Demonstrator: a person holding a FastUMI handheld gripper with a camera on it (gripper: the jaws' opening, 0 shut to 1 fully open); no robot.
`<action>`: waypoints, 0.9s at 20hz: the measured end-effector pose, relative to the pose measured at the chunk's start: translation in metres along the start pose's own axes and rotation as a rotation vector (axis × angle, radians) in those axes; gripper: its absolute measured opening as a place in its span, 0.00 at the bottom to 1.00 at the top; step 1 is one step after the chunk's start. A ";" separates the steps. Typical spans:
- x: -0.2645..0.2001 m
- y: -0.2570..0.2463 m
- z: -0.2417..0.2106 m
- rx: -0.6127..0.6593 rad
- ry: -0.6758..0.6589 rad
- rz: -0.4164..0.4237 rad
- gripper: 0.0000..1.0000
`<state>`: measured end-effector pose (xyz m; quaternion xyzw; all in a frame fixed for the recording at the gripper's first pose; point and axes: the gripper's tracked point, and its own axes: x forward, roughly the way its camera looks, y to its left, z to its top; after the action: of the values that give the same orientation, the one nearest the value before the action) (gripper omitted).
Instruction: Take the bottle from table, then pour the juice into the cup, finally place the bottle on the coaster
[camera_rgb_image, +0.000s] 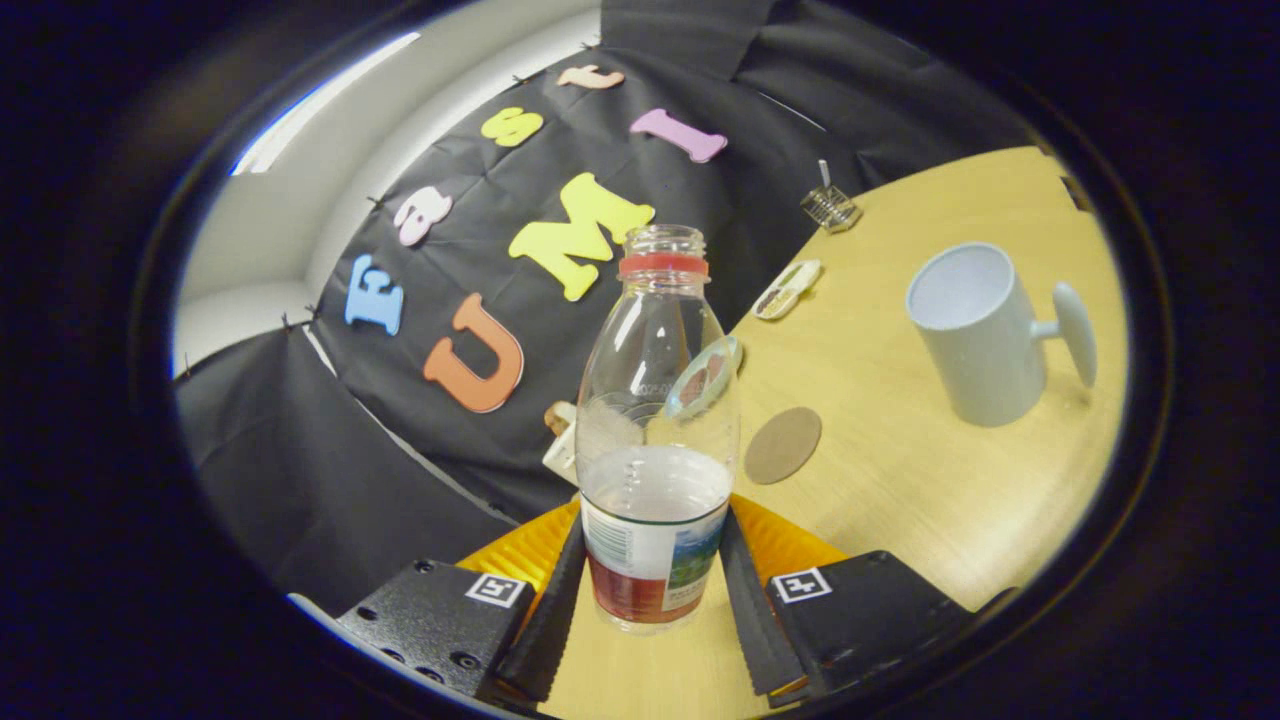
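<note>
A clear plastic bottle (655, 420) with no cap and a red neck ring stands upright between my fingers, liquid filling its lower part behind the label. My gripper (652, 530) is shut on the bottle, both fingers pressing its labelled lower sides. I cannot tell whether its base rests on the wooden table (900, 520) or hangs just above it. A round brown coaster (783, 445) lies on the table just beyond the bottle, to the right. Farther right stands a pale cup (975, 340) with its side handle pointing away from the bottle.
A small oval dish (787, 288) and a little wire rack (830, 208) sit near the table's far edge by the black cloth wall. Another oval item (705, 375) shows through the bottle, and a white object (560, 452) sits behind it to the left.
</note>
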<state>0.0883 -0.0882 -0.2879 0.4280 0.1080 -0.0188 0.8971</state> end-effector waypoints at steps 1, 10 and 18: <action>0.000 0.002 0.001 0.053 -0.004 0.013 0.75; 0.001 -0.007 0.007 0.346 -0.033 -0.018 0.74; 0.001 -0.002 0.025 0.554 -0.080 0.010 0.74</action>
<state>0.0932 -0.1083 -0.2744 0.6565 0.0613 -0.0603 0.7494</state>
